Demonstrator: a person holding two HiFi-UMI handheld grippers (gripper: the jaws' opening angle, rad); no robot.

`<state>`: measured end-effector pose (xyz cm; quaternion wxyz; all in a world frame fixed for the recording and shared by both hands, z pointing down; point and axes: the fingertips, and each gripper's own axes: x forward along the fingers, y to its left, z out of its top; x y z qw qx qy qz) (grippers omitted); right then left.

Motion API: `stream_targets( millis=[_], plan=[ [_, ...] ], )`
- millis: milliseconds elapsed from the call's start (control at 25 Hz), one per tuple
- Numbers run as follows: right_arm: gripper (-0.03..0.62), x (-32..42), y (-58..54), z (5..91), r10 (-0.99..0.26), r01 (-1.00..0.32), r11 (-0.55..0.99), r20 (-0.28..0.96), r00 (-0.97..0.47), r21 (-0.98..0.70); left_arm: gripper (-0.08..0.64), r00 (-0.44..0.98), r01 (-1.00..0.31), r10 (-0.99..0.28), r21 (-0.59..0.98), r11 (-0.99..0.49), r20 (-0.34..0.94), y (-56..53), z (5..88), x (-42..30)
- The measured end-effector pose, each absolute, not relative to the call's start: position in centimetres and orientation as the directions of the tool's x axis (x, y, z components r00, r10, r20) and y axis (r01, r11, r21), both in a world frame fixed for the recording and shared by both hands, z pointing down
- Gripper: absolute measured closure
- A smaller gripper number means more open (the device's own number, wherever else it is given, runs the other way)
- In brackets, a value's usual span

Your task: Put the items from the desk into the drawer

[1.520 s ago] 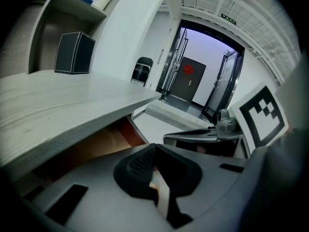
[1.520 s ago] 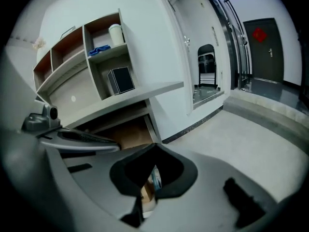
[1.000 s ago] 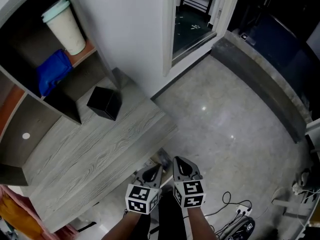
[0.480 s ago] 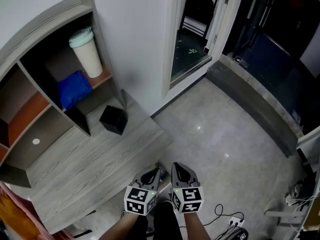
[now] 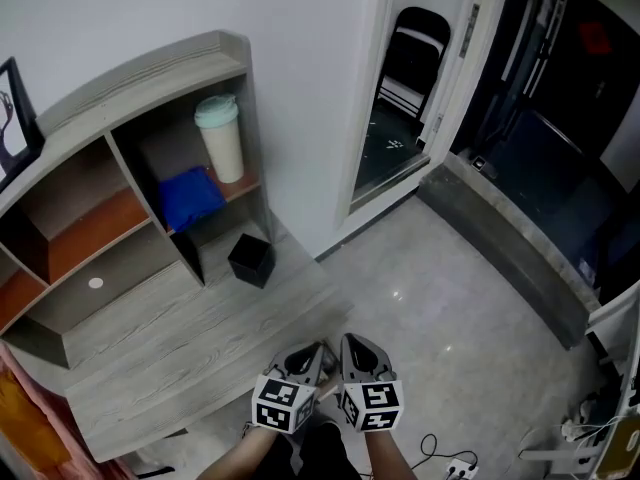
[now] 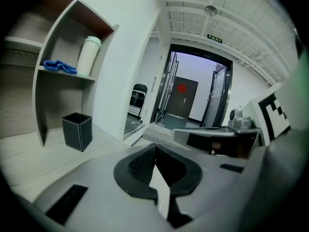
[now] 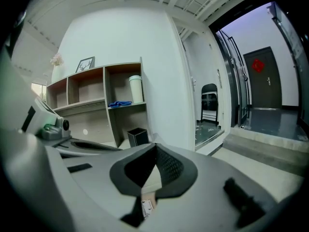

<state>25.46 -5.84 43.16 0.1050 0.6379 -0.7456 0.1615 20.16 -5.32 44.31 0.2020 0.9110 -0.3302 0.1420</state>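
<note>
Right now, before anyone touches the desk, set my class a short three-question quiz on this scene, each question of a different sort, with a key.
1. True or false: the black box stands on the same shelf as the cup.
2. Multiple choice: what lies beside the cup on its shelf? A. a blue cloth B. a pair of scissors C. a stack of plates
3. Short answer: are the jaws of the left gripper and the right gripper open or shut?

Key
1. False: it stands on the desk top, below that shelf.
2. A
3. Shut, both with nothing between them.
</note>
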Motion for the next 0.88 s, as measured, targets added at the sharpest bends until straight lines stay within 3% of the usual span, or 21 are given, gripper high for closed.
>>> stream_targets(
  millis=[360,880],
  plan=[
    [0.581,21.3,-7.3,41.1,-0.909,-0.968,0.236,0.334,-0.251,-0.084,0.551,0.706,-0.705,-0.624,0.243,-0.667,0.336,-6.3,40.9,16.6],
    [0.581,10.8,-8.9,39.6,-0.817,-0.870,0.490,0.316,-0.481,-0.058,0.551,0.518,-0.855,-0.791,0.221,-0.469,0.325,-8.0,40.4,6.2]
  ],
)
